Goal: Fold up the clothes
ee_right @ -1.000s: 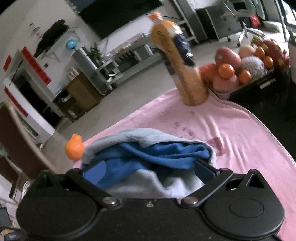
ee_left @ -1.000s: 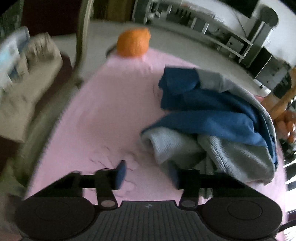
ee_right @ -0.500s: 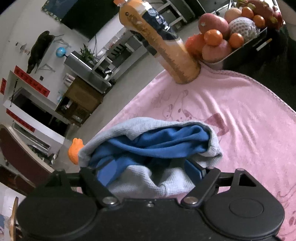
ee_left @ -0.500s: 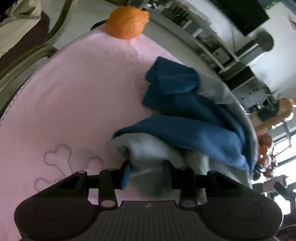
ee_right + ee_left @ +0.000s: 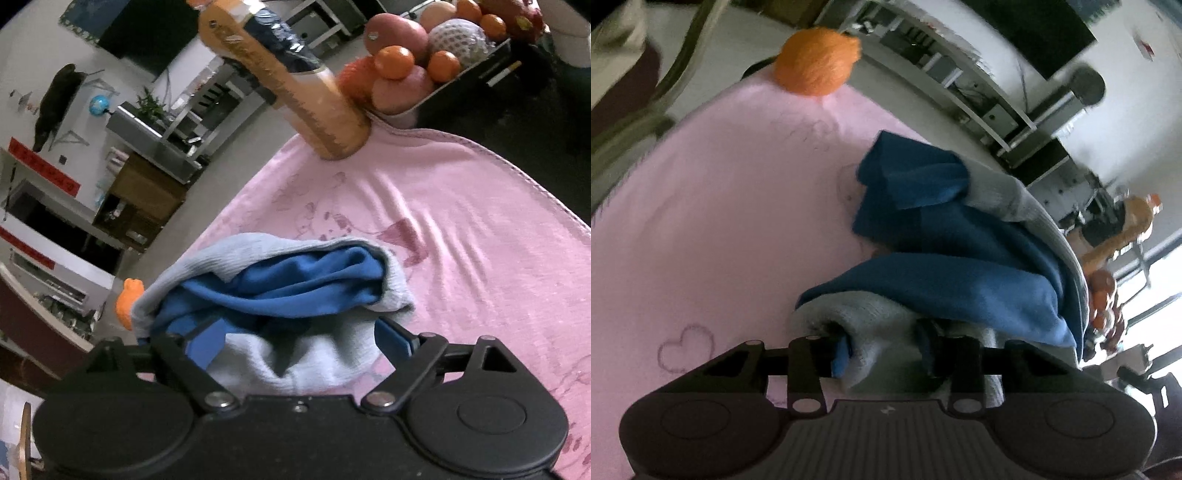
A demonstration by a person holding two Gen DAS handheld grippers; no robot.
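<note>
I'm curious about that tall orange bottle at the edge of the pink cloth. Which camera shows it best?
The right wrist view: the bottle looms large and close there, its dark label and ribbed side plain, beside the fruit tray. The left wrist view shows the bottle only as a small, blurred orange shape at the far right.

The left gripper [image 5: 882,349], a second ago empty above the pink towel [image 5: 713,229], now pinches the grey roll of the crumpled blue-and-grey knitted garment [image 5: 942,258]. The right gripper [image 5: 299,339] sits lower; its jaws, just opening again, straddle that garment's grey fold.
</note>
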